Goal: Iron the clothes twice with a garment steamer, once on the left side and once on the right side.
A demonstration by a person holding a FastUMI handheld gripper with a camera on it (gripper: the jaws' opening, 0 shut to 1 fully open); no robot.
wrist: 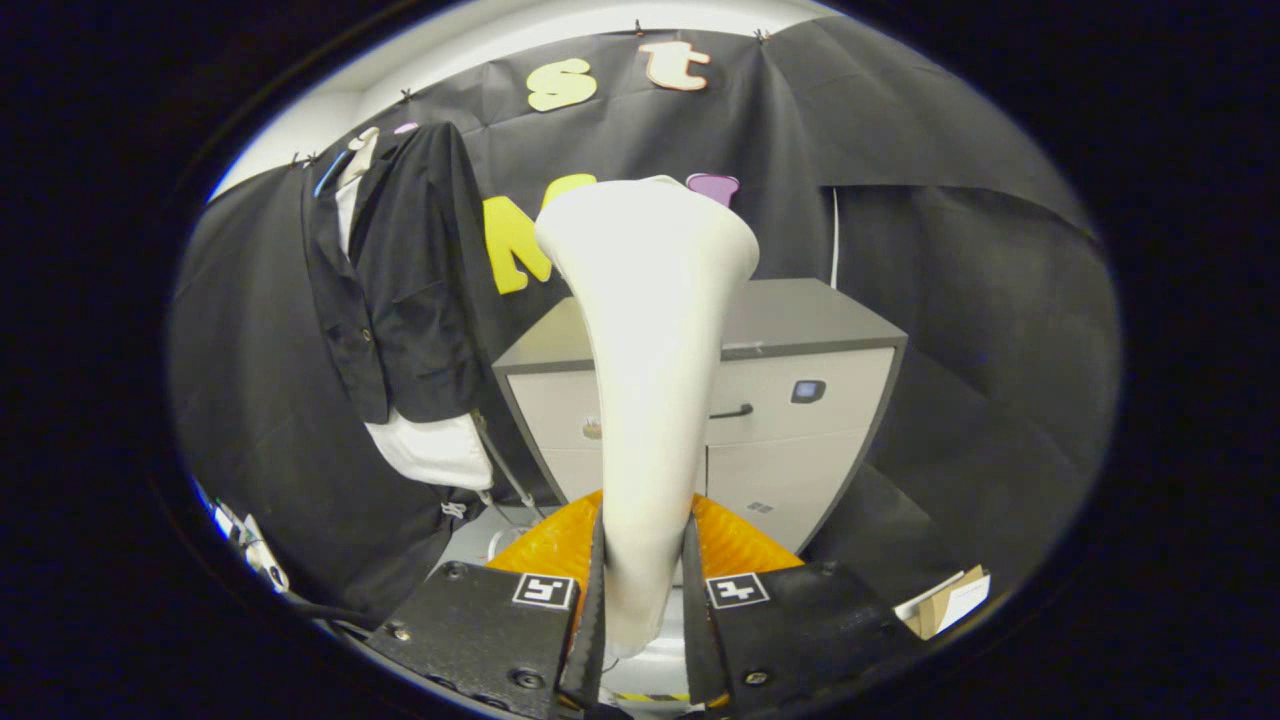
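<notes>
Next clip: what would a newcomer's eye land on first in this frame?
First, the white steamer, gripped at its narrow handle by the tongs and flaring to a wide head that rises up the middle of the view. Next, the black jacket over a white shirt, hanging on the wall to the left of the steamer. Behind the steamer stands a grey cabinet.

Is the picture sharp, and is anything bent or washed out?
Gripper view: mostly sharp; the fisheye bows the cabinet edges; the steamer, clamped in the hand-held gripper, looks oversized and bright but keeps its shading; the dark jacket loses fold detail.
</notes>
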